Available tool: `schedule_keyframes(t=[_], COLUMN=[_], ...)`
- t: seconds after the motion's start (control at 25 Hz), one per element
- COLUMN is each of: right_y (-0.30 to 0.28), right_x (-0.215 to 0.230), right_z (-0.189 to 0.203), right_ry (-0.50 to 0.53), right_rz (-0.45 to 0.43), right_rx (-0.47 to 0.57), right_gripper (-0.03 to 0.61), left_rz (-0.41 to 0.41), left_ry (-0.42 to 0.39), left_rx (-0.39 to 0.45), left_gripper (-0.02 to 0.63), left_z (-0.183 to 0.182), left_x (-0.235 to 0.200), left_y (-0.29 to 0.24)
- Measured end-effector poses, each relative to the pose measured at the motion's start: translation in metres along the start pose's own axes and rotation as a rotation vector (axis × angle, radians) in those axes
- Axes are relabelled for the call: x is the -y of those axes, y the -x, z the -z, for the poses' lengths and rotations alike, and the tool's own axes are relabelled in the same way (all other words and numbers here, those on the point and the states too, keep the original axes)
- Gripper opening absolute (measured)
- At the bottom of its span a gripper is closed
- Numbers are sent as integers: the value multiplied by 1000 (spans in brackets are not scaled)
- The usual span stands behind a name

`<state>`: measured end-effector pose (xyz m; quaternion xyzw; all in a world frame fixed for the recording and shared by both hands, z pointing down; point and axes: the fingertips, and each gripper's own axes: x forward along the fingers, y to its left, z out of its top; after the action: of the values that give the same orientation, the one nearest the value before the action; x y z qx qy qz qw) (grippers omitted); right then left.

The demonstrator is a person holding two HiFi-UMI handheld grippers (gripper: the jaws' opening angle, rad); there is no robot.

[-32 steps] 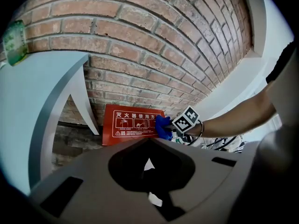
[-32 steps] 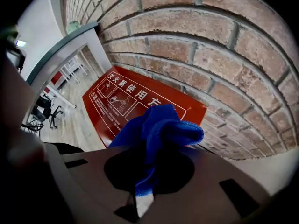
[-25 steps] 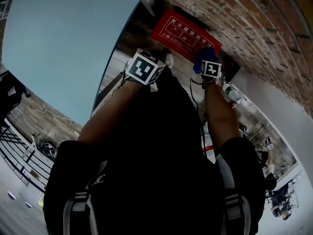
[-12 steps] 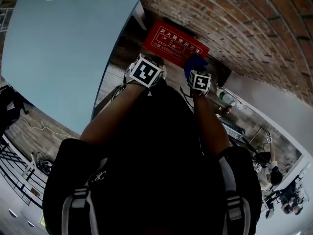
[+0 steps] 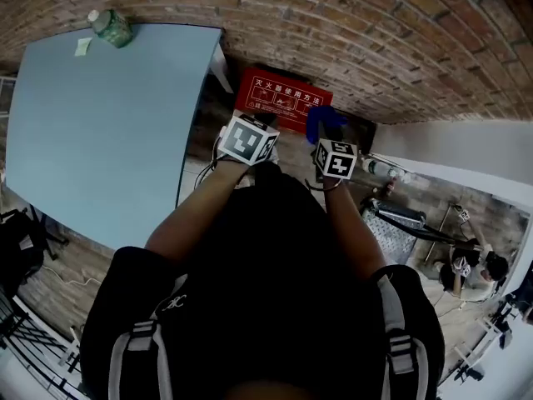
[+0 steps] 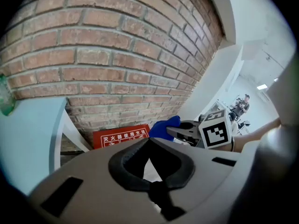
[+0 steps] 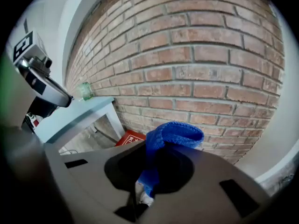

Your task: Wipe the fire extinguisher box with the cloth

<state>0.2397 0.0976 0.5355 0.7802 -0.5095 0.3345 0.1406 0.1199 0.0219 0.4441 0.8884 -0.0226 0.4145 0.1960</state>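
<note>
Left claw [image 6: 148,141]: jaws drawn together, nothing between them. It is held out in front of the person, its marker cube [image 5: 247,137] just below the fire extinguisher box [image 5: 283,100] in the head view.

Right claw [image 7: 156,147]: clamped on a blue cloth [image 7: 170,139]. The cloth bunches up above the jaw tips in a folded hump, and a shorter tail hangs down into the jaw hollow. From the left gripper view the right claw [image 6: 183,130] sits level, with the cloth [image 6: 163,126] sticking out of its tip toward the brick wall [image 6: 117,55].

Fire extinguisher box: red, flat face with white Chinese print, set low at the foot of the brick wall [image 5: 375,40], just beside the near leg of the light blue desk [image 5: 100,123]. In the right gripper view only a red corner of the box [image 7: 131,136] shows, down and to the left of the cloth, apart from it. In the head view the cloth [image 5: 323,122] overlaps the box's right end; contact cannot be told from there.

Both claws sit side by side, near each other, the box [image 6: 120,136] ahead of them.

On the desk's far corner by the wall: a green bottle [image 5: 111,27] and a small yellow note [image 5: 82,47] next to it
</note>
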Motion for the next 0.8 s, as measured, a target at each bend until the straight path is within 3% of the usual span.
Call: schedule_keyframes(t=[0.28,0.44,0.64,0.8], right_y=[85,134,171,195], right_x=[-54,-73,-79,-79], right_z=[-52,-71,-63,-59], right_ry=[2,21,40,76], right_rz=[19,33,48,-4], right_rx=[231,337,367,371], right_gripper=[41,41,41,41], left_rz=[-31,8,45,62], left_ry=[-104,-98,-128,-142], left_rx=[111,146,133,168], left_gripper=[-2,-2,-2,-2], left_z=[7,24,44,31], left_x=[17,43,80,113], left_y=[54,62,60,50])
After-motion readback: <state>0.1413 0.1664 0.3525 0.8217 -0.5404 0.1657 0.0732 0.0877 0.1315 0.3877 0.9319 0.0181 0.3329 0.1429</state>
